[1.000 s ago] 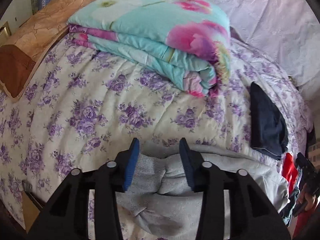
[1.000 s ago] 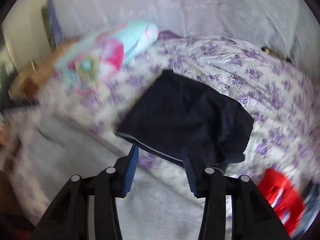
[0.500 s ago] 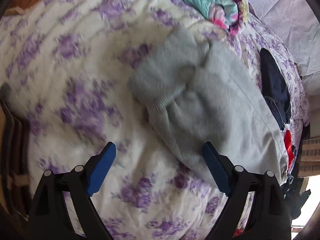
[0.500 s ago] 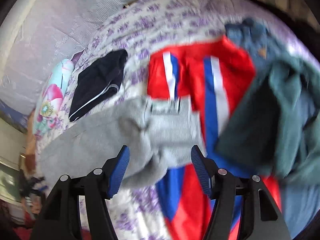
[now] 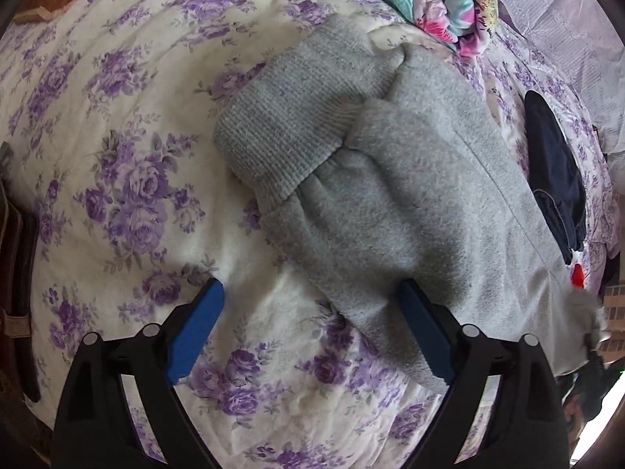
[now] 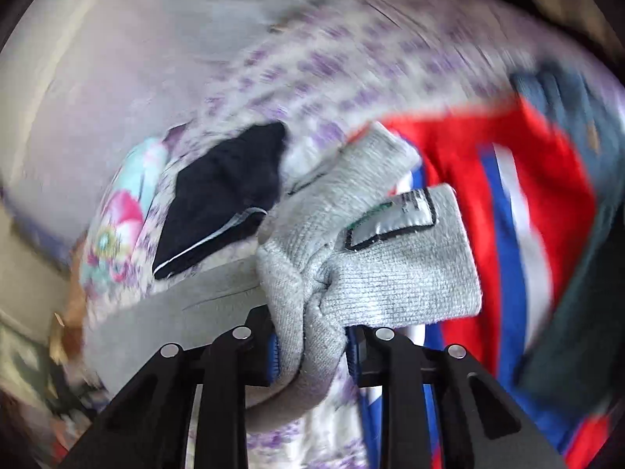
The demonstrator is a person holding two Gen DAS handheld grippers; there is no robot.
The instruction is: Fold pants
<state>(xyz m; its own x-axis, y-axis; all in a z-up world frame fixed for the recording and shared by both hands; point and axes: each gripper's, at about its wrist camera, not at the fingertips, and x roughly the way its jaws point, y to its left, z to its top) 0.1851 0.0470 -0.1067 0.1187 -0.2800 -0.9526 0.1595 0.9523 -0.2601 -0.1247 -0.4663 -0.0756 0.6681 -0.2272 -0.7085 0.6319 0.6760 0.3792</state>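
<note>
On the floral bed (image 5: pixel 129 179), grey pants (image 5: pixel 410 179) lie half folded, the left tongs (image 5: pixel 312 324) spread wide above them, the right tongs (image 6: pixel 312 355) just closing onto a bunched cuff (image 6: pixel 390 269); that thick wad may slip free, undoing the fold.

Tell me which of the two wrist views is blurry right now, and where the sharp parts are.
Left wrist view: sharp throughout, gray pants and bedspread crisp, edges bent by the fisheye. Right wrist view: background smeared by motion, only the right gripper and gray waistband it pinches stay sharp.
</note>
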